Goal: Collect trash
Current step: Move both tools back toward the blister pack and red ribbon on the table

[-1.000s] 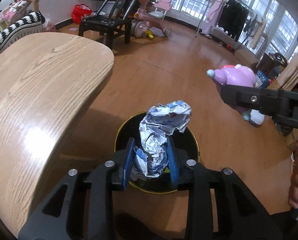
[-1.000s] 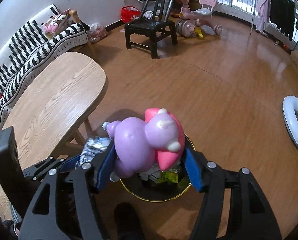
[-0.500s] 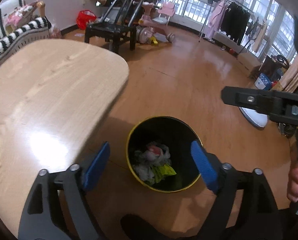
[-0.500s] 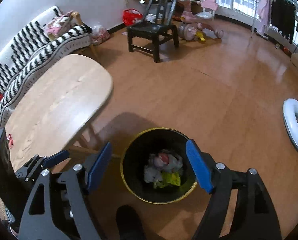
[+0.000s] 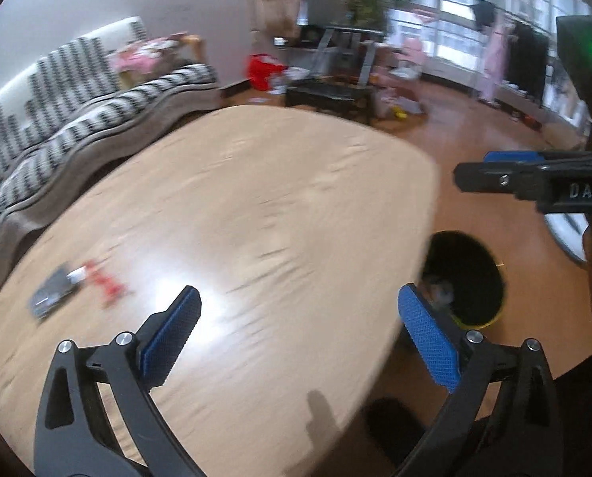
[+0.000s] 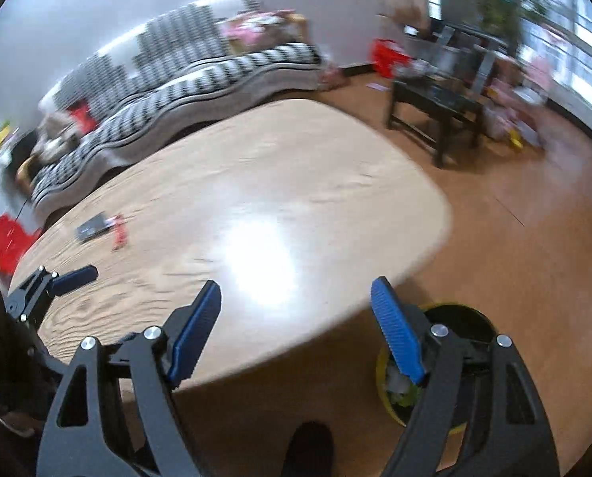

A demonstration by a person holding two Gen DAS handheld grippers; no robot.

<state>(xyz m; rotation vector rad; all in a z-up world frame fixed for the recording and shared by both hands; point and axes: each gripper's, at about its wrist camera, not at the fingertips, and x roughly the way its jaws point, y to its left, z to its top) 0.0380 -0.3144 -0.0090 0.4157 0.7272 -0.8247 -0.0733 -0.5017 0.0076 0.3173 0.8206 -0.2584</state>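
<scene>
Room: wood floor [image 6: 534,246], striped sofa [image 5: 97,107] along the wall behind the table, dark chair [image 6: 439,107] beyond the table's far end; both views are motion-blurred.
Table: rounded light-wood top [image 5: 256,206], glare patch near its middle, mostly bare.
Trash bin: black with a yellow rim [image 5: 471,278], standing on the floor just beside the table's right edge, partly tucked under the overhang; crumpled rubbish lies inside.
Left gripper: [image 5: 296,330] jaws have just been opening and stand spread wide, nothing between the blue pads [image 5: 173,334]; it hangs above the near right part of the tabletop, the right-hand pad over the bin's edge.
Right gripper: [image 6: 296,330] jaws apart and empty; the last second's widening has settled. It sits above the table's near right corner, with the bin under its right finger [image 6: 395,330].
Remaining trash: a dark flat wrapper [image 5: 51,292] with a small red scrap [image 5: 105,282] just beside it, both lying near the table's left edge, well apart from either gripper; what they are is too blurred to tell.
</scene>
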